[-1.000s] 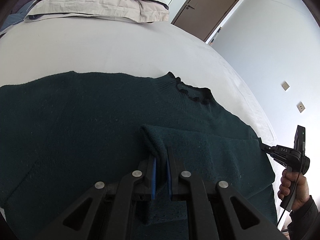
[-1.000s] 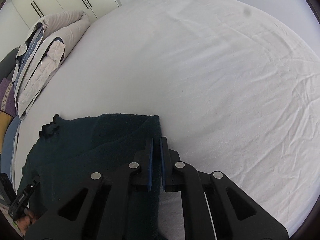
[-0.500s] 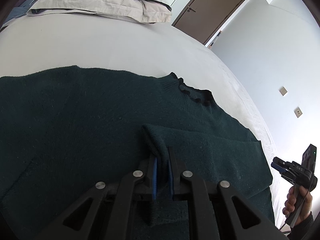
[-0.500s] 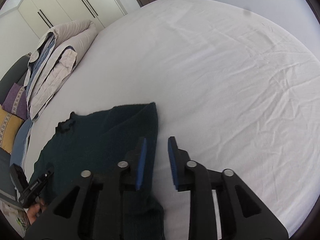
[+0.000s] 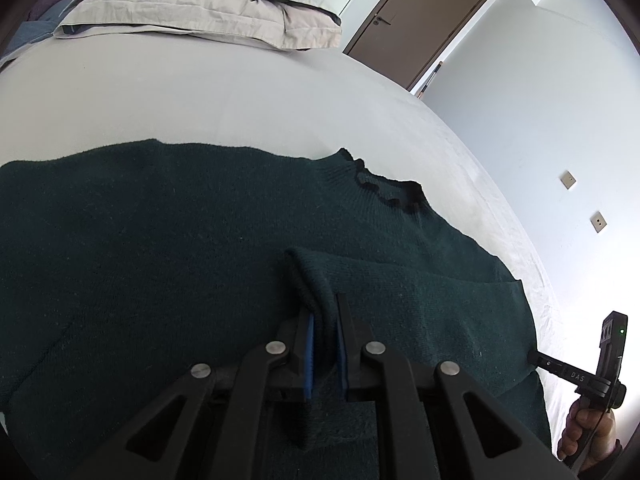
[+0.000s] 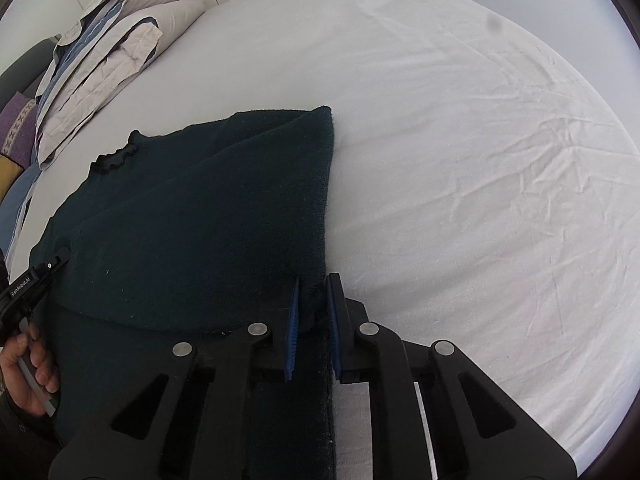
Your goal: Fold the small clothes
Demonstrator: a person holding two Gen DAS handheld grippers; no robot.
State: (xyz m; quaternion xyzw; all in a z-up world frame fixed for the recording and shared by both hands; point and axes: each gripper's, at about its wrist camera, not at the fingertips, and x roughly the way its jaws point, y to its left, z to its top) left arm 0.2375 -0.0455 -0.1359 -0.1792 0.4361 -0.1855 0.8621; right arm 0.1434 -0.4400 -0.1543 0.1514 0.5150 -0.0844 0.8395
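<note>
One dark green sweater [image 6: 192, 220] lies on the white bed [image 6: 460, 160]. The left claw [image 5: 323, 344] pinches a folded sleeve. The right claw [image 6: 313, 322] is a bit open around the sweater's edge. Beyond the sweater sit two folded quilts [image 5: 208, 12].

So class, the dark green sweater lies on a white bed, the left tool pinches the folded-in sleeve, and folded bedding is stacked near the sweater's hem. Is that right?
One detail is wrong. The folded bedding sits beyond the collar, not the hem, as the right wrist view shows. The rest holds: the dark green sweater lies on the white bed, and the left tool pinches the folded-in sleeve.
</note>
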